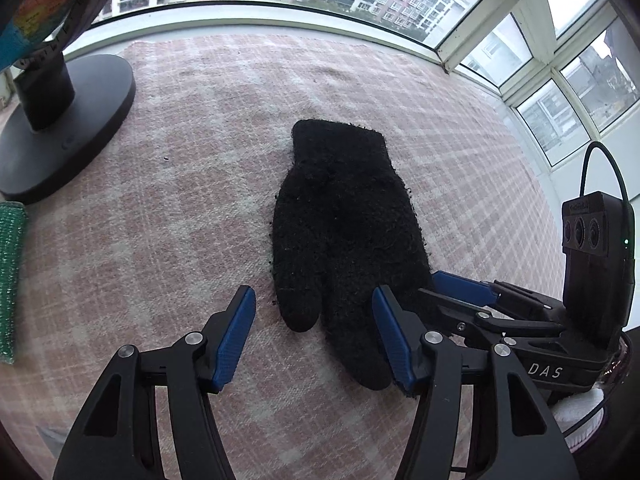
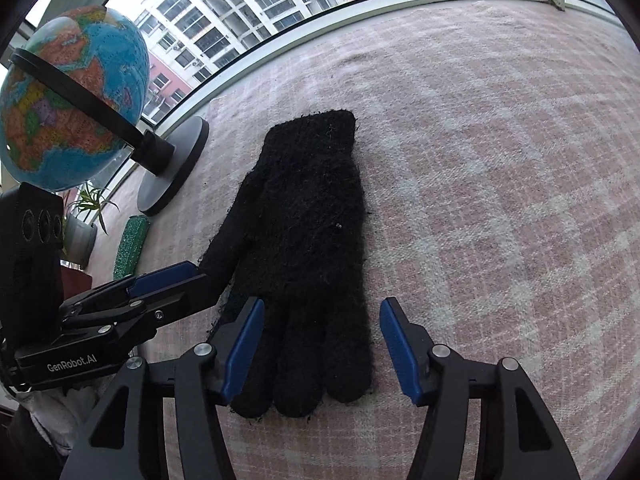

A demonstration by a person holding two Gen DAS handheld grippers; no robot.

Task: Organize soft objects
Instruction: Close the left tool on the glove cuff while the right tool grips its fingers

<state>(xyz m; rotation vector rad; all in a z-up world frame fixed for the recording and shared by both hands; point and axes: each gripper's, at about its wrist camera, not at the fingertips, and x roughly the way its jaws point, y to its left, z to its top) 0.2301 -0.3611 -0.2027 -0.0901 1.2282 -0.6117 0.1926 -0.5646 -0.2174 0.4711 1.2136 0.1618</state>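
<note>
A black fuzzy knit glove (image 1: 340,224) lies flat on the pink plaid cloth (image 1: 180,200), cuff toward the window, fingers toward me. It also shows in the right wrist view (image 2: 308,248). My left gripper (image 1: 314,340) is open and empty, its blue pads either side of the glove's thumb and finger ends, just above the cloth. My right gripper (image 2: 322,344) is open and empty, its pads straddling the glove's fingers. The right gripper's fingers (image 1: 464,292) show in the left view beside the glove; the left gripper's fingers (image 2: 168,276) show in the right view by the thumb.
A globe (image 2: 68,100) on a dark round base (image 1: 60,128) stands at the far left of the cloth. A green knitted item (image 1: 10,280) lies at the left edge. Windows run along the far side. A potted plant (image 2: 86,216) sits beyond the left edge.
</note>
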